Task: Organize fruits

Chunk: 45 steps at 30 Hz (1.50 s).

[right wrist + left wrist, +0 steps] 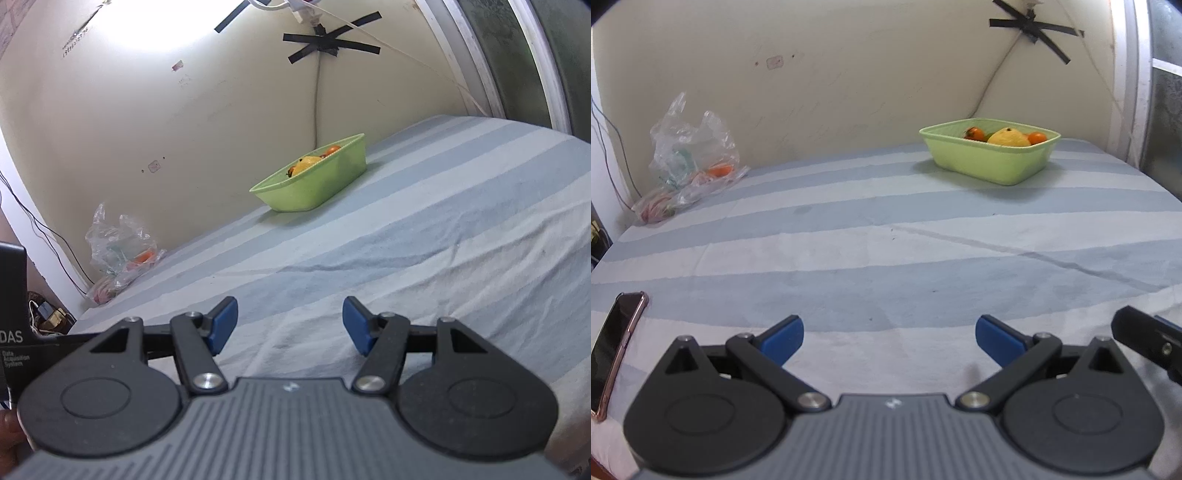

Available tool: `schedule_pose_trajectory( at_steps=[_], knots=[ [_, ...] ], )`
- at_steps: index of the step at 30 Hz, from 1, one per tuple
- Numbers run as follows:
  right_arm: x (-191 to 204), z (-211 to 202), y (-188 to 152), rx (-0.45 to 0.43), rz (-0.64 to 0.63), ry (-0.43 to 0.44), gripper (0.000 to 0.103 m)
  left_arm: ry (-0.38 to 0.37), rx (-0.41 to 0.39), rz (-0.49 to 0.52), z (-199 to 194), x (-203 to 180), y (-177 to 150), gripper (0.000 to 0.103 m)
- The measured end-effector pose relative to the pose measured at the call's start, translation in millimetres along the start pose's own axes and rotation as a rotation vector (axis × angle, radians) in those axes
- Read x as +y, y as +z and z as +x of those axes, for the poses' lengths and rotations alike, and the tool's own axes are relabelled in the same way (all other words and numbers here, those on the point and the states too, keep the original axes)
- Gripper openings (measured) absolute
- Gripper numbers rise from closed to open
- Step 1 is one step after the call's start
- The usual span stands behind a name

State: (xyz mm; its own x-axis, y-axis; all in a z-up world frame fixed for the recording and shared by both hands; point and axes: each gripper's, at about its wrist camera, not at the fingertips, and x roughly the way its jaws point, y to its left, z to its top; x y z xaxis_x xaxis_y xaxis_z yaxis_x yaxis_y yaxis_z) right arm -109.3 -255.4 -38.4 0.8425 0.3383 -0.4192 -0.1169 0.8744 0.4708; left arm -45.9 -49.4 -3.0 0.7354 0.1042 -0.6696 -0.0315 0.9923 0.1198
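Note:
A light green tub [982, 164] stands at the far right of the striped bed, holding a large yellow fruit [1008, 137] and small orange fruits [1037, 137]. In the right wrist view the same tub [314, 188] sits far ahead by the wall with the yellow fruit [309, 162] showing over its rim. A clear plastic bag [692, 155] at the far left holds one orange fruit [719, 170]. My left gripper [889, 338] is open and empty, low over the near sheet. My right gripper [290, 325] is open with nothing between its blue pads.
A phone in a pink case [613, 350] lies at the near left edge of the bed. The striped sheet [886, 240] spreads between my grippers and the tub. Cables hang down the wall, taped with black strips [332, 44]. The other gripper's body [1145, 339] shows at the right.

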Motion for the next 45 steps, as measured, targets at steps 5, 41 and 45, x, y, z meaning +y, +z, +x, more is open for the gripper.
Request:
schedule_pose_trajectory(
  at_steps=[5,41,45],
  knots=[
    [-0.9,4.3,-0.2,0.011,0.004,0.0,0.065,0.012,0.006,-0.003,4.4,2.5,0.9,0.103],
    [6.4,2.1,5.8,-0.014,-0.072,0.021,0.074,0.019,0.003,-0.006,5.7,12.4,0.6,0.103],
    [6.7,1.8,5.1,-0.014,-0.076,0.019,0.074,0.01,0.014,-0.009,6.3,12.6,-0.3,0.103]
  ],
)
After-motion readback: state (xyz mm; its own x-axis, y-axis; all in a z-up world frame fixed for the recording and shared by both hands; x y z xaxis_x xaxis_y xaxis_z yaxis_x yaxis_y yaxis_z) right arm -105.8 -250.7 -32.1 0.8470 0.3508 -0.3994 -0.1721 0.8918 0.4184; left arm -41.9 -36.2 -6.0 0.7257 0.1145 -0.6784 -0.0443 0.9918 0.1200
